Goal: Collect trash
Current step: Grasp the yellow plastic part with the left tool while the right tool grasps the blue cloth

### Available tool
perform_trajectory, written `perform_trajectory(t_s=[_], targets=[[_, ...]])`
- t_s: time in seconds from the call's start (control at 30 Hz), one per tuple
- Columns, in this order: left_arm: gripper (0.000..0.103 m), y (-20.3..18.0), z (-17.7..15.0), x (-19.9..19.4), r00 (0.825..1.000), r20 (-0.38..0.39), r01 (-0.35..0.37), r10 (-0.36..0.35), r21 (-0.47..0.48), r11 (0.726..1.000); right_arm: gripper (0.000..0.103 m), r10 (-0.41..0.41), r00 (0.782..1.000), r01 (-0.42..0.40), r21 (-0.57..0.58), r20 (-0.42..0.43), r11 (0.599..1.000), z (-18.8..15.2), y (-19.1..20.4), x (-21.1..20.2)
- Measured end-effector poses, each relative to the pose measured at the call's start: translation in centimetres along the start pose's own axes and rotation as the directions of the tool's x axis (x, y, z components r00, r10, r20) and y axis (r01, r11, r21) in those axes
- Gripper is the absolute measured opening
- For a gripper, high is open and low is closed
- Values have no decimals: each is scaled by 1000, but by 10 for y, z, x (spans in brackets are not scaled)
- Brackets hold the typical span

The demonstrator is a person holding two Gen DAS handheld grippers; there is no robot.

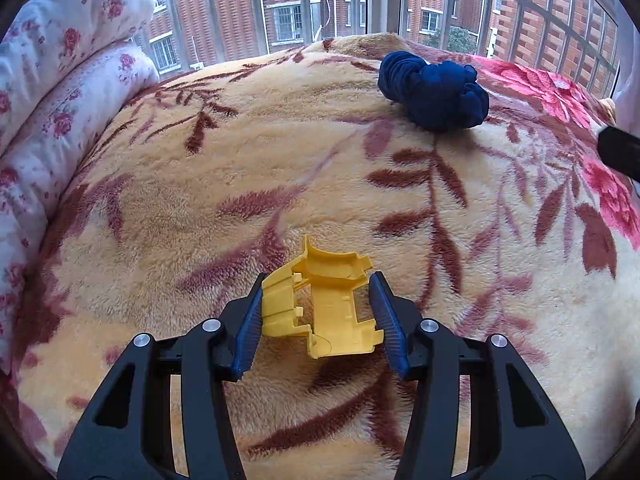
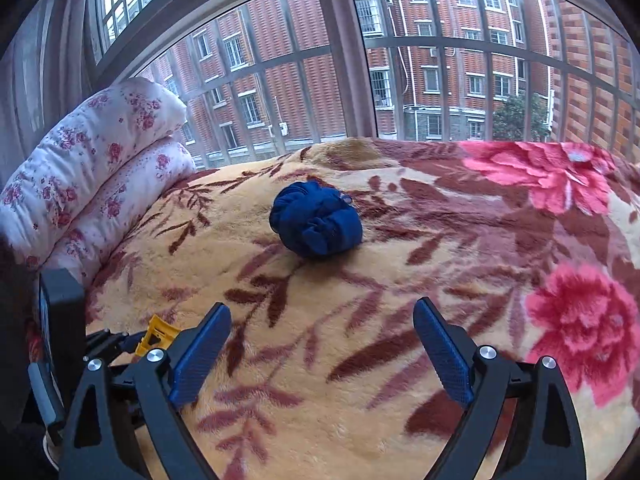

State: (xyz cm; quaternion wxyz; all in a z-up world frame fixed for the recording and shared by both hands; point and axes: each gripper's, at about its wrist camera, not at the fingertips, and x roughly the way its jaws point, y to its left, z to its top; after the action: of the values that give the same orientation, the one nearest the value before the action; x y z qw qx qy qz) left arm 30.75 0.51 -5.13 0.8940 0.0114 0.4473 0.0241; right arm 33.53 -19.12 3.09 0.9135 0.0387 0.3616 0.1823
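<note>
Left gripper (image 1: 320, 312) brackets a yellow plastic scrap (image 1: 320, 304) lying on the blanket (image 1: 240, 168); the left pad (image 1: 249, 332) touches the scrap's edge, while the right pad appears just clear of it, though contact cannot be told for certain. The scrap's long axis runs roughly along the fingers. Right gripper (image 2: 320, 354) hovers with fingers spread wide and empty; a balled blue cloth (image 2: 316, 224) lies ahead of it, well apart, and nearer to it than to the left gripper. Nothing lies between. Folded quilts (image 2: 88, 168) flank the left; a barred window (image 2: 344, 60) stands behind.
</note>
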Motion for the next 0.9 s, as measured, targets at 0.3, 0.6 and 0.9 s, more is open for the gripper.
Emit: perform_trajectory(t_s=[0.3, 0.6, 0.9], targets=[[50, 0, -4, 2, 1000, 17, 3, -3, -1, 1000, 98, 31, 999, -35, -92, -40, 995, 61, 3, 70], [50, 6, -4, 6, 999, 12, 38, -38, -30, 999, 98, 14, 990, -38, -167, -144, 985, 74, 22, 146], [50, 6, -4, 6, 999, 13, 42, -42, -34, 999, 62, -111, 976, 76, -187, -187, 979, 67, 27, 193]])
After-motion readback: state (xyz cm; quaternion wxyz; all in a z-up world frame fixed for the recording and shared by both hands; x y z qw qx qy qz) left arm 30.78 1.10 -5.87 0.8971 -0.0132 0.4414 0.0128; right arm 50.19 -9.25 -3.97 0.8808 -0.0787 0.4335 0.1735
